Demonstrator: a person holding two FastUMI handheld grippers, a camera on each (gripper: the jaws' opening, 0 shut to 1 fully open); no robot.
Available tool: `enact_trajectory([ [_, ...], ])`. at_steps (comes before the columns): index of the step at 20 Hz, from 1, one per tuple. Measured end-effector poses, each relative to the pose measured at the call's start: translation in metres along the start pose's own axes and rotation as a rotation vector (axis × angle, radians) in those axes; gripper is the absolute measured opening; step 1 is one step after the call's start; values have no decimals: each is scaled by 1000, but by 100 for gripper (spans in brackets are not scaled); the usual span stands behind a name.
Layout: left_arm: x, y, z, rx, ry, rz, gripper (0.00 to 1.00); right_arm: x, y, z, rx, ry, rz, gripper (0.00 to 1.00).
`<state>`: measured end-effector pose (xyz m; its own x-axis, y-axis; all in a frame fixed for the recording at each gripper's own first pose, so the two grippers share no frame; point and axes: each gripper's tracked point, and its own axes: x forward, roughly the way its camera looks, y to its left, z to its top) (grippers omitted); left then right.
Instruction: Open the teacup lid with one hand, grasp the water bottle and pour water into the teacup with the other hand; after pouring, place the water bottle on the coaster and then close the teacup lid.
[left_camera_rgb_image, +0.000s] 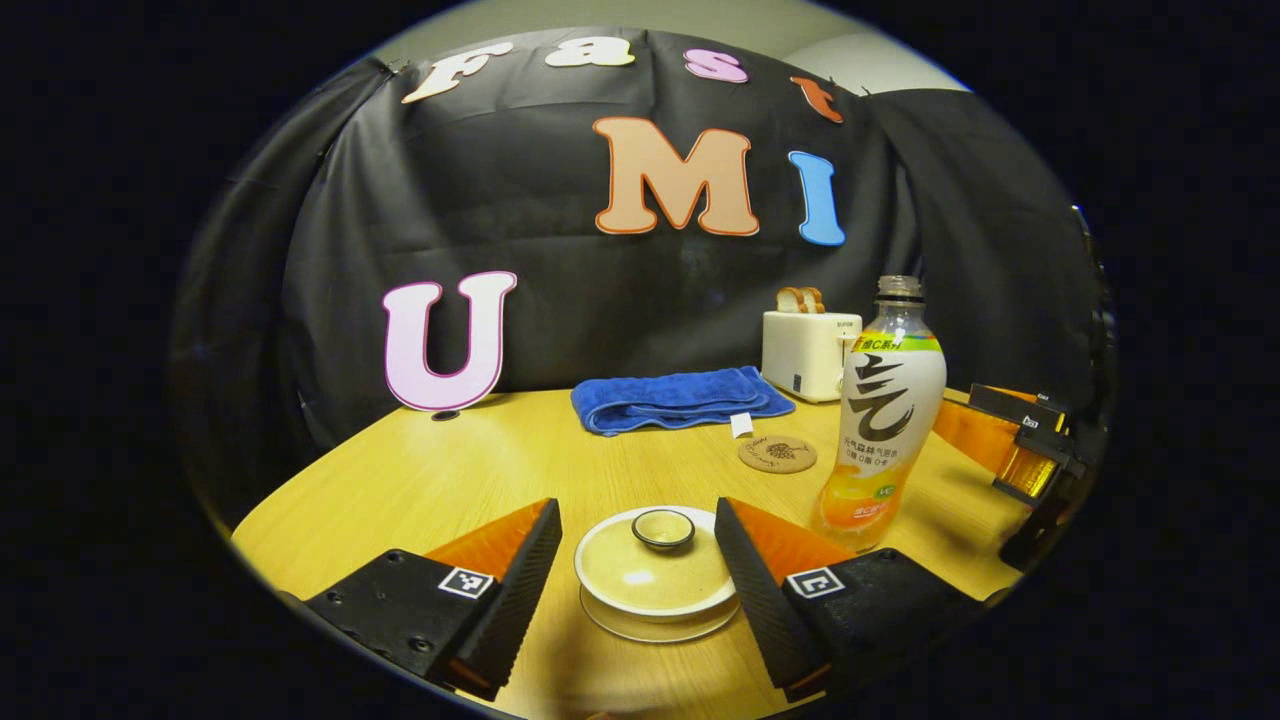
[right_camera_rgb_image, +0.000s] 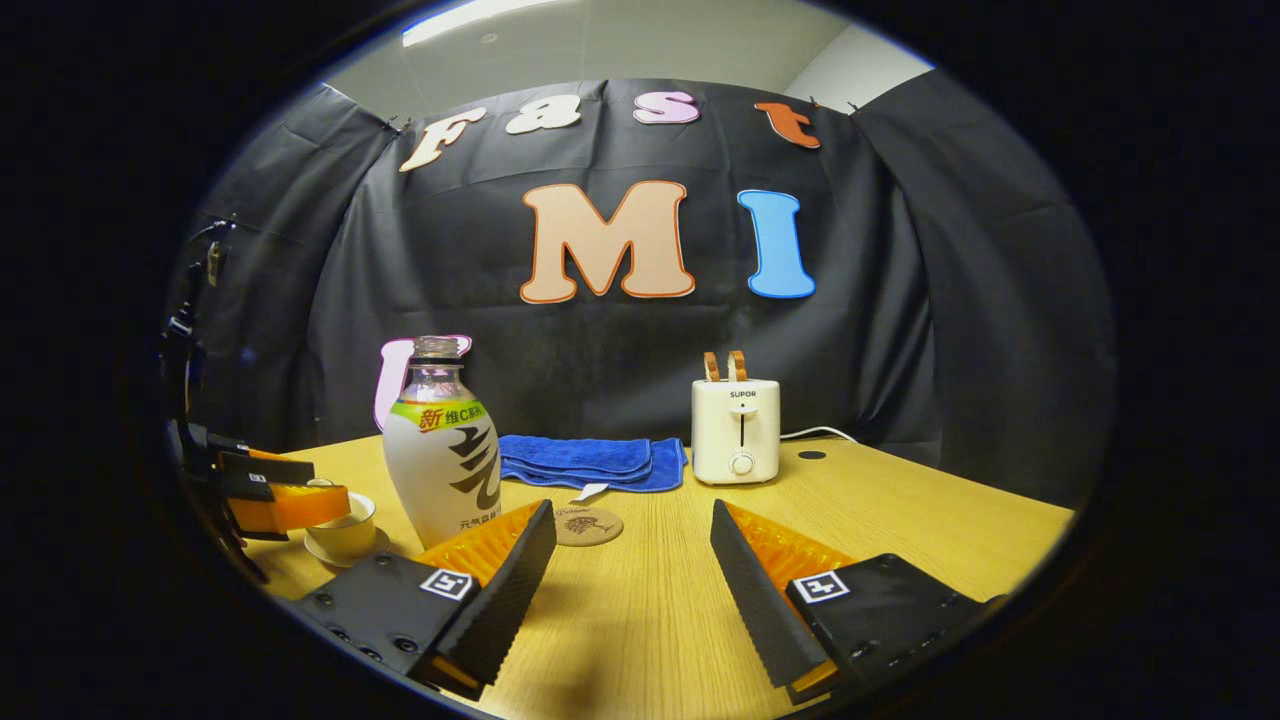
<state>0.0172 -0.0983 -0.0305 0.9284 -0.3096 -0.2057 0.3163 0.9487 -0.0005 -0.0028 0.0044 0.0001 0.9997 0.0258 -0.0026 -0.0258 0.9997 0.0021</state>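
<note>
Task progress, judged from both views: no step had been completed. The lid (left_camera_rgb_image: 652, 563) rested on the teacup (left_camera_rgb_image: 655, 590), which sat on its saucer (left_camera_rgb_image: 660, 628); the water bottle (left_camera_rgb_image: 885, 420) stood upright and uncapped on the table (left_camera_rgb_image: 420, 480), just to the right of the teacup in the left gripper view, and the coaster (left_camera_rgb_image: 777, 453) beyond the teacup lay bare. The bottle appeared partly filled, though its label hid the level.

The left gripper (left_camera_rgb_image: 636, 560) had its jaws apart, one finger on either side of the teacup and touching neither lid nor cup, so the step in hand appeared to be the approach to the lid knob (left_camera_rgb_image: 663, 527). The right gripper (right_camera_rgb_image: 632, 565) also had its jaws spread and held nothing; in the right gripper view the bottle stood to the left of its fingers, partly behind the left one, not between them.

Remaining, in order: lifting the lid, grasping the bottle, pouring, setting the bottle on the coaster, and replacing the lid.

Counts: one teacup, one lid, one saucer, one water bottle, one coaster, two grippers. Other items, all beyond the teacup toward the back of the table: one folded blue towel (left_camera_rgb_image: 680, 398) and one white toaster (left_camera_rgb_image: 808, 352) holding two slices of toast (left_camera_rgb_image: 800, 298). The coaster lay between the teacup and the towel, near the bottle's base.
</note>
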Motion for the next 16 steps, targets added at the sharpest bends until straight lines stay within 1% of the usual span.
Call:
enact_trajectory([
  [2,0,-1,-1,-5,11,-1,87,0,0,0,0,0,2,99],
  [3,1,-1,0,-6,13,-2,84,1,1,0,0,0,2,99],
  [4,2,-2,-2,-4,16,-1,83,1,1,0,0,0,2,95],
  [7,3,-1,-1,7,22,0,79,1,1,0,0,0,2,95],
  [8,2,-1,-1,9,22,0,79,0,0,1,0,0,2,99],
  [9,3,-2,-1,13,25,0,78,1,0,0,0,0,2,99],
  [10,2,0,0,17,22,2,78,1,0,0,0,0,2,95],
  [11,2,1,2,22,16,7,76,1,1,0,0,0,2,99],
  [12,2,2,3,27,12,10,74,1,0,0,0,0,2,99],
  [13,2,2,3,31,13,11,70,0,1,0,0,0,2,99],
  [14,2,2,3,33,11,11,69,1,1,0,0,-1,2,100],
  [15,3,2,4,34,11,10,67,1,0,0,0,0,2,95],
  [16,2,2,3,34,11,11,67,0,0,0,0,0,2,100],
])
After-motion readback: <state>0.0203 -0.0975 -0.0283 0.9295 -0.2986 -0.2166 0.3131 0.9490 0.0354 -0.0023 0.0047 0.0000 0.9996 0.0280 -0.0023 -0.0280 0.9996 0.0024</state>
